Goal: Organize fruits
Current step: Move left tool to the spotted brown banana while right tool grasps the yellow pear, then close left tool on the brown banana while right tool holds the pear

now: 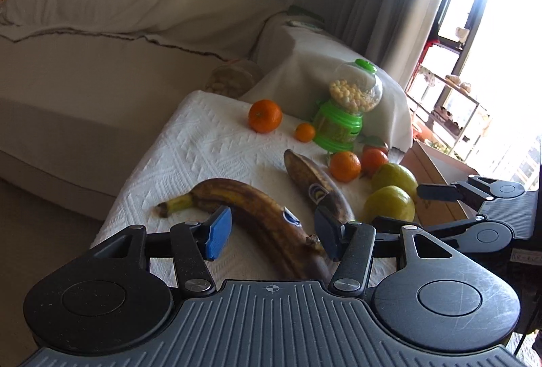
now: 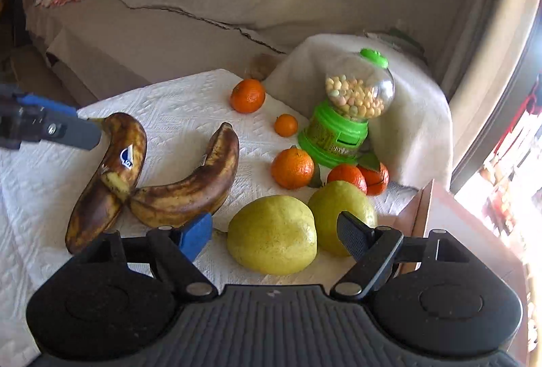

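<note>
Two overripe brown bananas lie on the white cloth. The stickered banana [image 1: 257,211] [image 2: 111,170] runs between the blue pads of my left gripper [image 1: 273,235] [image 2: 86,125], which is open; the pads do not press on it. The other banana [image 1: 315,184] [image 2: 189,187] lies beside it. My right gripper [image 2: 274,233] [image 1: 396,205] stands open around the nearer yellow-green fruit [image 2: 272,235] [image 1: 389,209], with a gap on each side. A second yellow-green fruit [image 2: 332,201] [image 1: 394,179] sits just behind. Several oranges are spread farther back, the largest [image 1: 265,115] [image 2: 248,95] at the far edge.
A green candy dispenser [image 1: 342,123] [image 2: 338,136] stands at the back right among the oranges. The white-clothed table [image 1: 203,157] [image 2: 176,103] borders a covered sofa [image 1: 101,62]. A cardboard box [image 1: 437,164] stands off the right edge by a bright window.
</note>
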`<act>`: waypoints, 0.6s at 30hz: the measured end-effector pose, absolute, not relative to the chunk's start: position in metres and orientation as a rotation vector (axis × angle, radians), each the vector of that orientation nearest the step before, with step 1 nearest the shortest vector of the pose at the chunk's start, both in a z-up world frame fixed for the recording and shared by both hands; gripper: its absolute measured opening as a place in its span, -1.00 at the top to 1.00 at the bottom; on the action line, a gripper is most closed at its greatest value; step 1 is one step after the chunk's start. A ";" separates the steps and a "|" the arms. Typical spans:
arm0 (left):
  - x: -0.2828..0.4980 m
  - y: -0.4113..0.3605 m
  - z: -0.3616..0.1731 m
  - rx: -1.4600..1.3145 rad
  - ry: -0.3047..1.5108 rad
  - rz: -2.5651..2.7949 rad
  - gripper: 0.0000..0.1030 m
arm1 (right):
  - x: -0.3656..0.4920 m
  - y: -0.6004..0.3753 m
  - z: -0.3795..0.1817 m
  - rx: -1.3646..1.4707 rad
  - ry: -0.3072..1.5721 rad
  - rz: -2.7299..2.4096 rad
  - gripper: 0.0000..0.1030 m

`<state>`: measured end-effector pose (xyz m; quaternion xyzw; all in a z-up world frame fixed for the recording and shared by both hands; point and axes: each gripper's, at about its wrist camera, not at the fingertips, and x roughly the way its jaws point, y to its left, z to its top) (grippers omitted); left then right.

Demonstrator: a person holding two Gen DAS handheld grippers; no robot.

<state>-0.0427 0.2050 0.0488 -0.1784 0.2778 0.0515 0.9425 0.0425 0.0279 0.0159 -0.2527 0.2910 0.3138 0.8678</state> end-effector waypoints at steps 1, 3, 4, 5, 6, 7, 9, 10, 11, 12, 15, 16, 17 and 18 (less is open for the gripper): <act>-0.043 0.206 0.048 -0.369 0.565 0.101 -0.15 | 0.050 0.026 0.015 -0.489 0.648 0.663 -0.55; -0.044 0.209 0.047 -0.386 0.555 0.094 -0.15 | 0.061 0.025 0.008 -0.455 0.700 0.648 -0.47; -0.046 0.209 0.047 -0.392 0.548 0.087 -0.15 | 0.064 0.025 0.005 -0.446 0.719 0.652 -0.39; -0.047 0.209 0.048 -0.395 0.544 0.082 -0.15 | 0.067 0.022 0.005 -0.415 0.746 0.672 -0.31; -0.047 0.208 0.048 -0.395 0.542 0.078 -0.15 | 0.068 0.021 0.007 -0.393 0.763 0.662 -0.29; -0.048 0.208 0.050 -0.393 0.539 0.073 -0.15 | 0.069 0.020 0.009 -0.373 0.782 0.653 -0.29; -0.050 0.206 0.053 -0.390 0.533 0.064 -0.15 | 0.062 0.011 0.016 -0.309 0.803 0.685 -0.28; -0.051 0.204 0.054 -0.388 0.529 0.062 -0.15 | 0.058 0.007 0.020 -0.266 0.830 0.705 -0.28; -0.051 0.202 0.056 -0.389 0.525 0.059 -0.15 | 0.052 0.000 0.023 -0.216 0.865 0.730 -0.28; -0.051 0.200 0.056 -0.389 0.522 0.053 -0.15 | 0.047 -0.006 0.025 -0.163 0.902 0.758 -0.28; -0.048 0.187 0.057 -0.374 0.530 0.019 -0.15 | 0.027 -0.023 0.023 -0.023 1.001 0.847 -0.28; -0.047 0.182 0.057 -0.368 0.534 0.006 -0.15 | 0.022 -0.027 0.019 0.019 1.029 0.862 -0.28; -0.046 0.177 0.058 -0.362 0.537 -0.008 -0.15 | 0.018 -0.032 0.015 0.051 1.049 0.869 -0.28; -0.045 0.172 0.059 -0.356 0.538 -0.022 -0.15 | 0.014 -0.037 0.011 0.081 1.063 0.870 -0.29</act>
